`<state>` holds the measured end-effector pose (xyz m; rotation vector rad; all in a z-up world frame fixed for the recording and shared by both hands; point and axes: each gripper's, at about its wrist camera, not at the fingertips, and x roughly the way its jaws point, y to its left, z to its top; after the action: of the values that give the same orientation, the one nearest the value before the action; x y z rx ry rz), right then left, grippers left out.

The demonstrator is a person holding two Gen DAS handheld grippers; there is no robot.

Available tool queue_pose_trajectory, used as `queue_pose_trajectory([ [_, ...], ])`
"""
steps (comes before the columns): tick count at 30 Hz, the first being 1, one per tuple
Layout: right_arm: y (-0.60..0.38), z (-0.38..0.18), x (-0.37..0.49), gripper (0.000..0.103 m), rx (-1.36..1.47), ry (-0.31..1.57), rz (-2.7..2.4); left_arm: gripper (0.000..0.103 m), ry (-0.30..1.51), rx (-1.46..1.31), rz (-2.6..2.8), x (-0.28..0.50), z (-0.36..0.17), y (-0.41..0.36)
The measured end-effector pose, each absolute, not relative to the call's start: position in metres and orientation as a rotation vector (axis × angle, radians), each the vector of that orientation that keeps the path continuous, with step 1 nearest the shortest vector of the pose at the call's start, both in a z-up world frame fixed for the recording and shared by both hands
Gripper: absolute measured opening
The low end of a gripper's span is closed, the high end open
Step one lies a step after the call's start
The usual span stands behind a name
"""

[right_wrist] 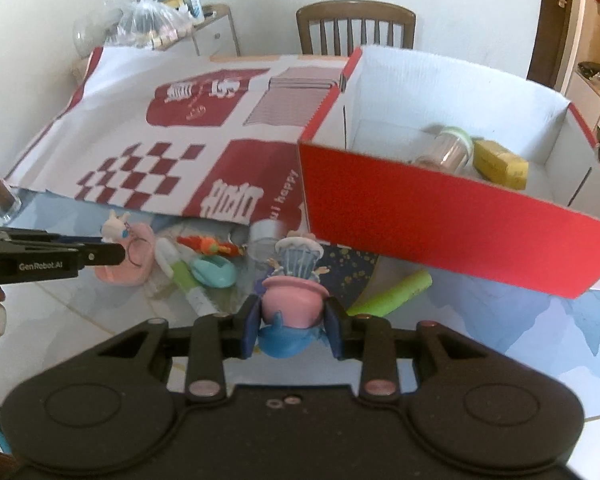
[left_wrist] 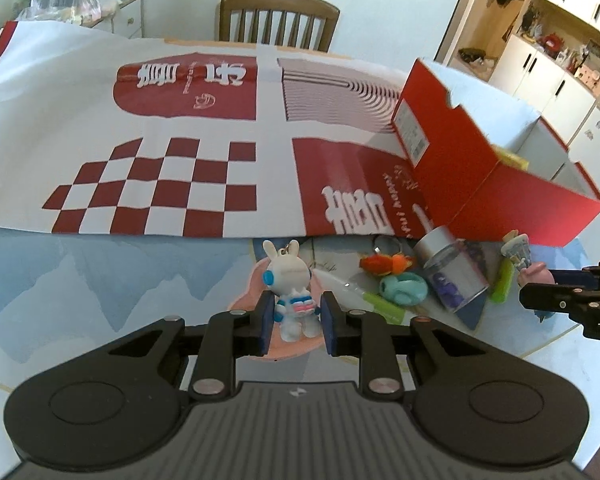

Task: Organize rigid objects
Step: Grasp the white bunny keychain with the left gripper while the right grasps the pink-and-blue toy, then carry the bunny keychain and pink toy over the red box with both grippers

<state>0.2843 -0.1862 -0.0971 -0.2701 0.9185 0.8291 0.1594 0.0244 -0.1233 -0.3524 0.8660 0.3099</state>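
A: Two figurines are clamped, one per hand. The left hand-held gripper (left_wrist: 294,317) is clenched on the white rabbit figurine (left_wrist: 290,280); its blue pads press the toy's waist from both sides, ears pointing away from the hand-held gripper.

B: And the other one?

A: The right hand-held gripper (right_wrist: 291,330) grips the pink and blue figurine (right_wrist: 292,300), pads squeezing its pink middle, the blue part nearest the hand, the pale ribbed top farthest out.

B: What lies just past the rabbit?

A: Under and behind it, a pink flat piece (left_wrist: 244,300) on the desk (left_wrist: 100,280). To the right of the left hand-held gripper sits a small heap: an orange plush keychain (left_wrist: 384,263), a teal toy (left_wrist: 404,288), a green and white tube (left_wrist: 380,304), and a clear jar with a silver lid (left_wrist: 452,268) lying on its side.

B: And the box?

A: The red box (right_wrist: 440,216) stands ahead and to the right of both hand-held grippers, its white inside open. In it lie a clear jar with a green lid (right_wrist: 448,148) and a yellow block (right_wrist: 500,164). A green cylinder (right_wrist: 396,294) lies on the desk between the right hand-held gripper and the box's front wall.

B: Farther out?

A: A red and white patterned sheet (left_wrist: 160,152) covers the far desk, and a wooden chair (left_wrist: 278,20) stands beyond it.
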Motion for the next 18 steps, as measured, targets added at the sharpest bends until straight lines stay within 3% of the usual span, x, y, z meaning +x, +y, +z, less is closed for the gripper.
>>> queue_pose_trajectory([
  [18, -0.210, -0.032, 0.309, 0.033, -0.259, 0.806, 0.794, 0.024, 0.795, -0.323, 0.149, 0.194, -0.046, 0.014],
])
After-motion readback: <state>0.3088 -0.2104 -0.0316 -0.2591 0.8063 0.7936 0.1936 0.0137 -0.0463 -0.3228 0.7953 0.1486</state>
